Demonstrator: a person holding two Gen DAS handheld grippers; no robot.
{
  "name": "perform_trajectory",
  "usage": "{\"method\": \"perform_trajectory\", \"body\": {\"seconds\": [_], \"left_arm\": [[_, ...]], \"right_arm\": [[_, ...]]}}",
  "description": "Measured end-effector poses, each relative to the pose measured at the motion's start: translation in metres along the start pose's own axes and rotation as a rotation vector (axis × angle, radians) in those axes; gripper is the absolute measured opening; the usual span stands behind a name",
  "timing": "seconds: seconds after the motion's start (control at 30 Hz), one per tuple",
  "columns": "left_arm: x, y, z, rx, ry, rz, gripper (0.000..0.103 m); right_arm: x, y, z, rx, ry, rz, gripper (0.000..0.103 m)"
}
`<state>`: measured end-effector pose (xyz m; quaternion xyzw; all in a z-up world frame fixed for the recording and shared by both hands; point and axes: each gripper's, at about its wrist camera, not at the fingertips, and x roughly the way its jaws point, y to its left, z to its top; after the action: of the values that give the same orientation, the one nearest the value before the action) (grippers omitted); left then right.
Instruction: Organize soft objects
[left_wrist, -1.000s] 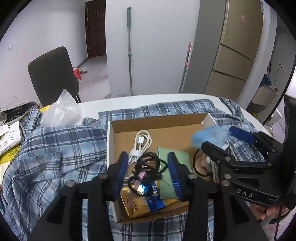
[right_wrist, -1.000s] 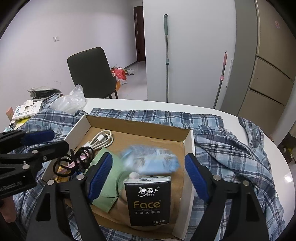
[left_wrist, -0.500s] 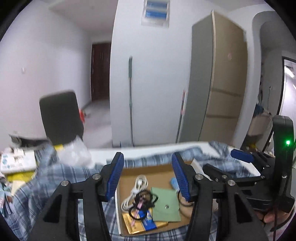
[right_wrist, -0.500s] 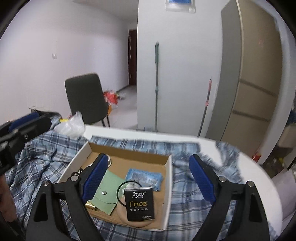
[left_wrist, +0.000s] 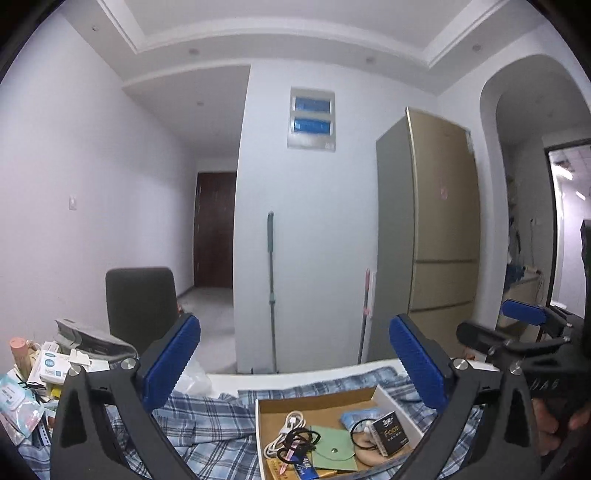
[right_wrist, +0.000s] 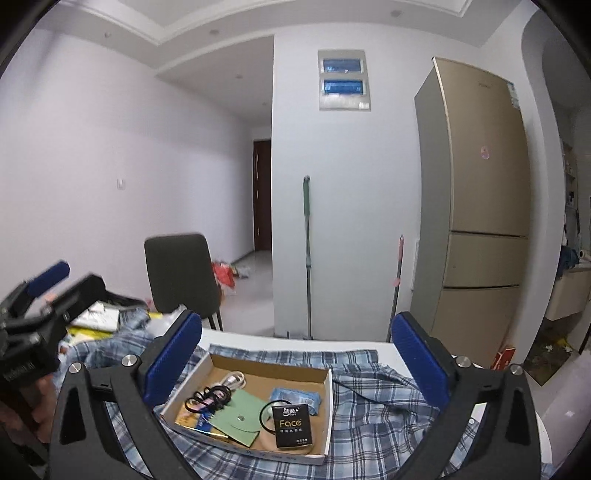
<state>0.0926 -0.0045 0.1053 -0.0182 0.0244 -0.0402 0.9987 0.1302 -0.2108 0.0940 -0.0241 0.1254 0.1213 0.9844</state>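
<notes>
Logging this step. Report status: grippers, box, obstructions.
Left gripper open, empty, raised. Right gripper open, empty, raised. Shallow cardboard box on blue plaid shirt holds black Face tissue pack, green snap pouch. Nothing between grippers and box.

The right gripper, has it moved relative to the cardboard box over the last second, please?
Yes. The right gripper has pulled up and back from the cardboard box; its open fingers now frame the whole box instead of straddling the tissue pack.

On the counter (right_wrist: 384, 349) sits one cardboard box (right_wrist: 295, 369) holding one tissue pack (right_wrist: 292, 425), one green pouch (right_wrist: 236, 411), one white cable (right_wrist: 233, 379), and one blue packet (right_wrist: 295, 396).
</notes>
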Motion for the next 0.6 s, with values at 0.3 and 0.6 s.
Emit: {"method": "perform_trajectory", "body": {"seconds": [0.3, 0.6], "left_arm": [[-0.05, 0.006, -0.016, -0.012, -0.08, 0.029, 0.103], [-0.073, 0.003, -0.063, 0.029, -0.052, 0.004, 0.103]], "right_arm": [[-0.033, 0.008, -0.012, -0.019, -0.1, -0.027, 0.103], [-0.045, 0.015, -0.05, -0.042, -0.085, 0.012, 0.103]]}}
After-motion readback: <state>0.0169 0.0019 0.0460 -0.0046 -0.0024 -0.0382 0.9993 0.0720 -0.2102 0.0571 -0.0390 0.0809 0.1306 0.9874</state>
